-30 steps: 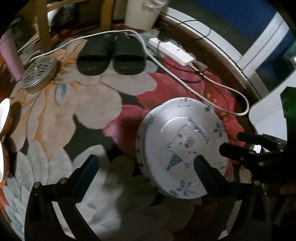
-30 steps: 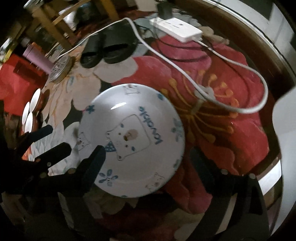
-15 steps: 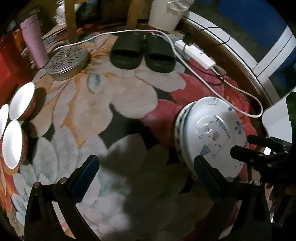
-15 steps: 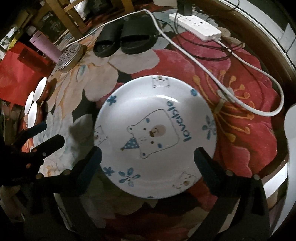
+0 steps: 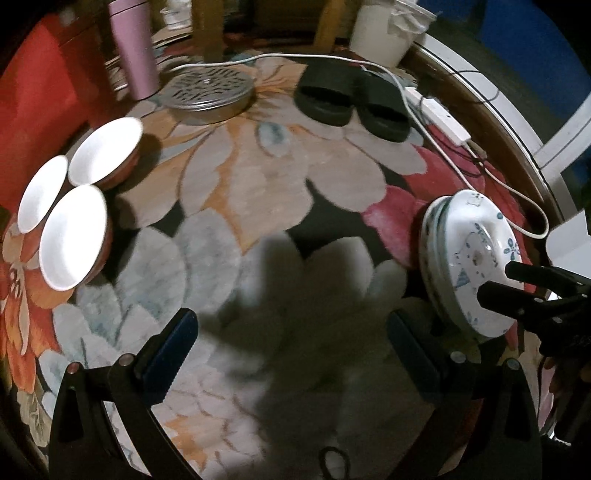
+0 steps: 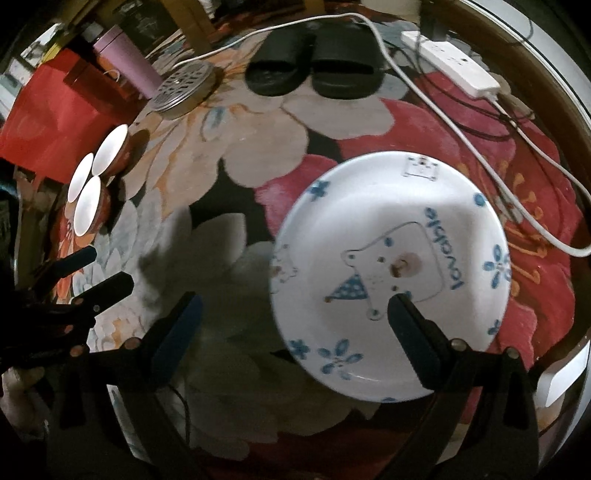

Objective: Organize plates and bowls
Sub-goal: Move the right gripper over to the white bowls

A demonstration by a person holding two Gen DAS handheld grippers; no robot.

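Note:
A stack of white plates with a blue bear print lies on the flowered rug at the right in the left wrist view; it fills the right half of the right wrist view. Three white bowls with reddish outsides sit together at the rug's left edge, small in the right wrist view. My left gripper is open and empty above the rug's middle. My right gripper is open and empty, its right finger over the top plate; it also shows in the left wrist view.
A pair of black slippers, a round perforated metal lid, a pink tumbler and a white bin stand at the far side. A white power strip and cable run along the rug's right edge.
Both grippers have pulled back and to the left away from the plate stack. The three bowls have come into full view at the left. Both grippers stay open.

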